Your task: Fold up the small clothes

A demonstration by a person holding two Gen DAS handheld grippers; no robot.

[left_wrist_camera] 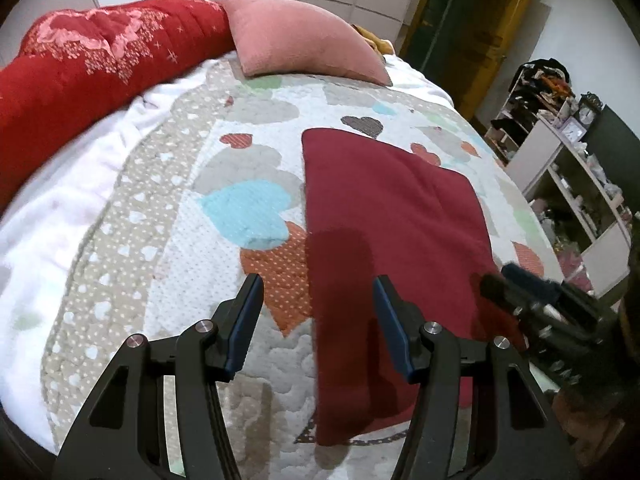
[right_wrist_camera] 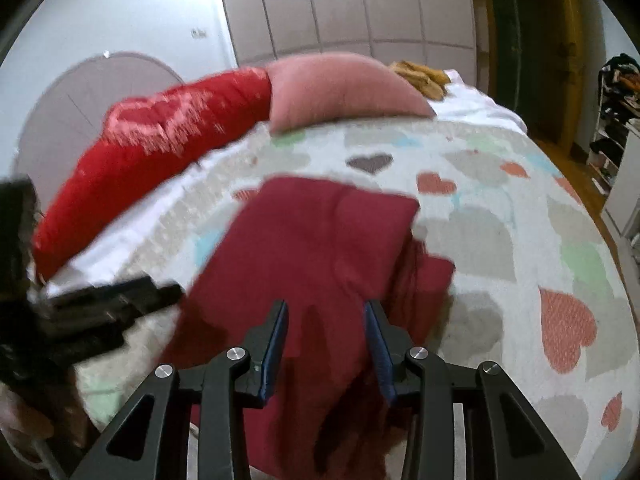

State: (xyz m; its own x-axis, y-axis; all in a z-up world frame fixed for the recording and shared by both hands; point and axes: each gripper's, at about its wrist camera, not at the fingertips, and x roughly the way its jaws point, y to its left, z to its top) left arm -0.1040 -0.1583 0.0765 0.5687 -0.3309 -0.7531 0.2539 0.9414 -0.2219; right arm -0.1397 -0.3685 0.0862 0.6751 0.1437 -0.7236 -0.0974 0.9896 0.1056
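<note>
Overhead, two open tools (left_wrist_camera: 318,286) (right_wrist_camera: 325,310) flank one maroon garment (left_wrist_camera: 384,200).

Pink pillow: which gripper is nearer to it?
Neither clearly. The left gripper and right gripper both hover open over the dark red garment, with the pink pillow far beyond.

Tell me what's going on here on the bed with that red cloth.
A person is folding a dark red garment that lies on the heart-patterned quilt, using handheld tongs in each hand. The left tongs and right tongs are both open above its near end, gripping nothing. It looks partly folded already. A pink pillow and a red pillow sit behind.
</note>
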